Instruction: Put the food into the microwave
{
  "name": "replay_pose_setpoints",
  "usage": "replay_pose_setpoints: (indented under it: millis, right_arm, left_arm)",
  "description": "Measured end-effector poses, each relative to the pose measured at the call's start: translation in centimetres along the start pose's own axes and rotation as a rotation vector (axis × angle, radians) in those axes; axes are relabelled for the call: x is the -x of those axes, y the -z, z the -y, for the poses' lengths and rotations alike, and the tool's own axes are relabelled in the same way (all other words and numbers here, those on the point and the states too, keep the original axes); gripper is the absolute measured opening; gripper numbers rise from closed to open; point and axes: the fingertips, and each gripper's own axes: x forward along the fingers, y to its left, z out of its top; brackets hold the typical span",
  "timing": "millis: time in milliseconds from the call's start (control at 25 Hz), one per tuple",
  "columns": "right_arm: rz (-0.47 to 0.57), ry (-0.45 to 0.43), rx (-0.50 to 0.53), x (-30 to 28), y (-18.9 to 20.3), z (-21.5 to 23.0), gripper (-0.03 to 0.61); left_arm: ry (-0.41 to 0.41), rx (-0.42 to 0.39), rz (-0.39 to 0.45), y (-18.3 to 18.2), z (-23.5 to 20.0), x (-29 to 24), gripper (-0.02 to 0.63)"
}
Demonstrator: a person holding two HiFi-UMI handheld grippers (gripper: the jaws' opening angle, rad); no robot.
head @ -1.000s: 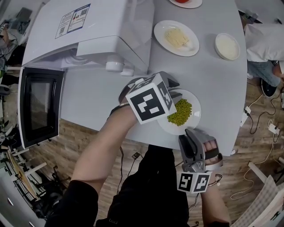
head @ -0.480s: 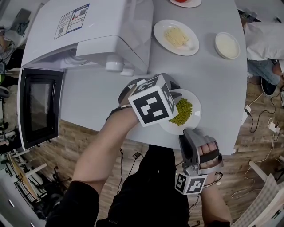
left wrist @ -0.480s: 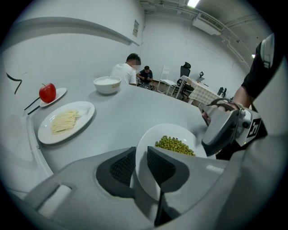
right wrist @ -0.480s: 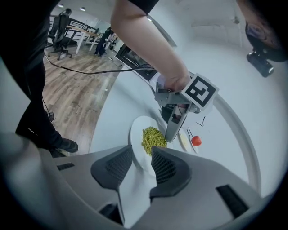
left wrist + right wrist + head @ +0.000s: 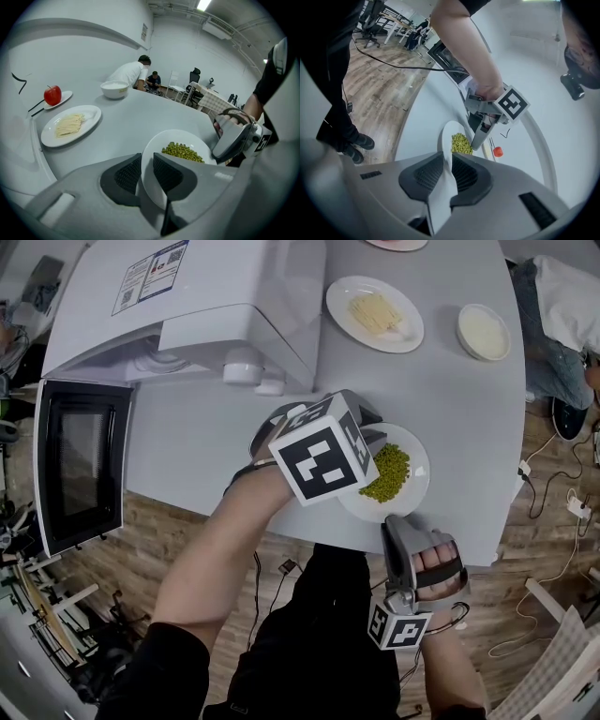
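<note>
A white plate (image 5: 412,486) with a heap of green peas (image 5: 386,473) sits near the front edge of the grey table (image 5: 450,409). My left gripper (image 5: 364,444) is shut on the plate's left rim, and the left gripper view shows that rim (image 5: 146,164) wedged between its pads. My right gripper (image 5: 392,519) holds the near rim. Its jaws have just been closing, and the rim (image 5: 446,164) sits pinched between its pads. The microwave (image 5: 80,465) stands at the left, its dark glass door shut.
A large white appliance (image 5: 187,306) fills the table's back left. Behind the peas stand a plate of pale noodles (image 5: 375,313) and a white bowl (image 5: 484,332). A red apple (image 5: 53,95) rests on a small plate. Cables lie on the wooden floor (image 5: 553,512).
The right gripper has rolled about its own line and its jaws have closed onto the plate's near rim. The left gripper keeps its hold and place.
</note>
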Motion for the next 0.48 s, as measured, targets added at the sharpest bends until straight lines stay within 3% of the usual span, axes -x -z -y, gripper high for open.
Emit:
replay_pose_setpoints:
  millis: [480]
  right_arm:
    - [-0.012, 0.015, 0.018, -0.84, 0.07, 0.44, 0.057]
  left_arm:
    - [0.002, -0.012, -0.024, 0.09, 0.0, -0.15, 0.083]
